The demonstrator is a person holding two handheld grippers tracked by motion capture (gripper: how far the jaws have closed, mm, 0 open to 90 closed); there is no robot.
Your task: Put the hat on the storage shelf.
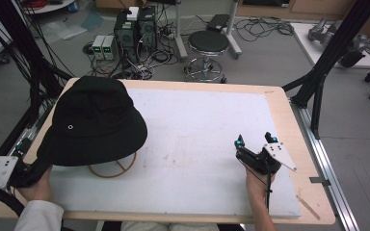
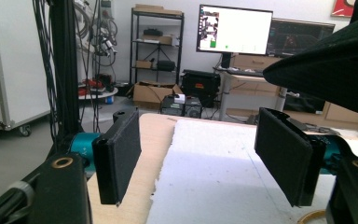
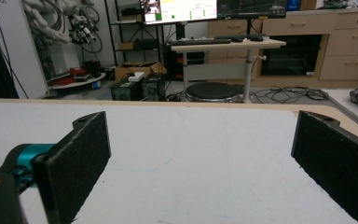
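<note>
My left gripper (image 2: 200, 158) sits at the table's (image 1: 277, 103) seven o'clock corner, its jaws spread wide with nothing between them. Through its camera I see the wooden table edge and the ragged border of the white mat (image 2: 214, 172) running between the pads, and the brim of the black bucket hat (image 2: 326, 70) overhangs at about two o'clock, above my right-hand pad and not touching it.

From the high view the hat (image 1: 94, 122) covers the mat's nine o'clock side, perched on a wooden ring stand (image 1: 113, 168) whose hoop peeks out under the brim at six o'clock. My left hand (image 1: 36, 185) is just beside the brim's lower left.

My right gripper (image 1: 255, 141) rests on the mat (image 1: 197, 144) at about four o'clock, well apart from the hat, jaws also held wide and empty; its view shows bare mat (image 3: 191, 149) ahead.
</note>
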